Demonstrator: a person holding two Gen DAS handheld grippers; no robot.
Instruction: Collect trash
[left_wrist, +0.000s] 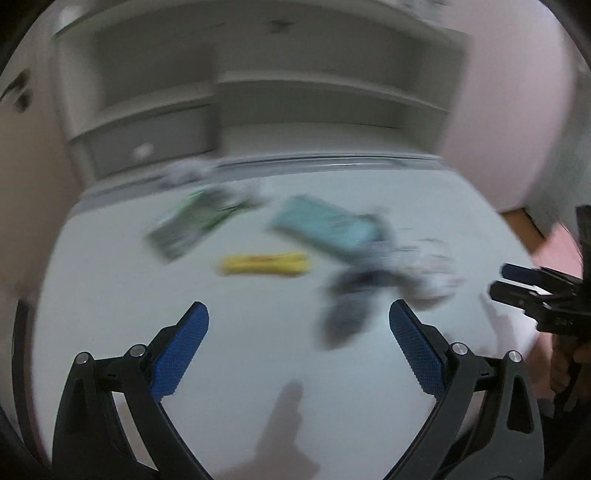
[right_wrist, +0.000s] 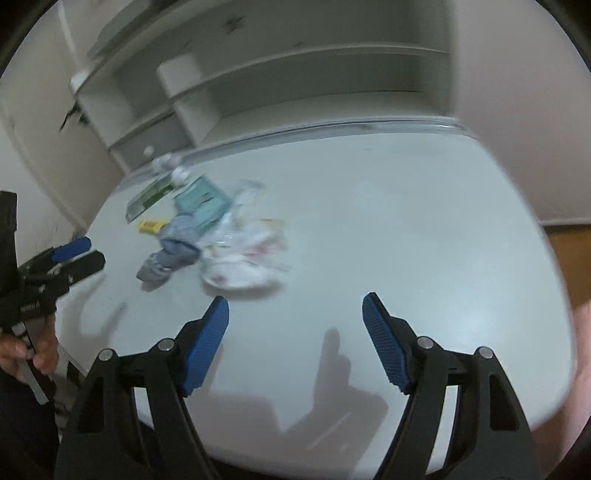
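Nothing looks collected yet. The trash lies loose in a cluster on the pale grey desk (right_wrist: 406, 229), towards its far left side as the right wrist view shows it, and no bin or bag for it is in view.

The pile holds a flat green printed packet (left_wrist: 192, 225), a small yellow wrapper (left_wrist: 264, 264), a flat teal carton (left_wrist: 325, 227), a crumpled blue-grey wrapper (right_wrist: 173, 247) and a crumpled clear-and-white plastic bag (right_wrist: 243, 254), the last three touching or overlapping. A few small white scraps (right_wrist: 170, 166) sit near the desk's far edge; blur hides what they are.

The left gripper (left_wrist: 298, 332) hovers with its jaws wide and nothing between them, the blue-grey wrapper just beyond its tips. The right gripper (right_wrist: 295, 321) also stands with jaws apart and empty, the plastic bag closest ahead of it.

By this showing, every piece is still to be picked up, so the task is at its start.
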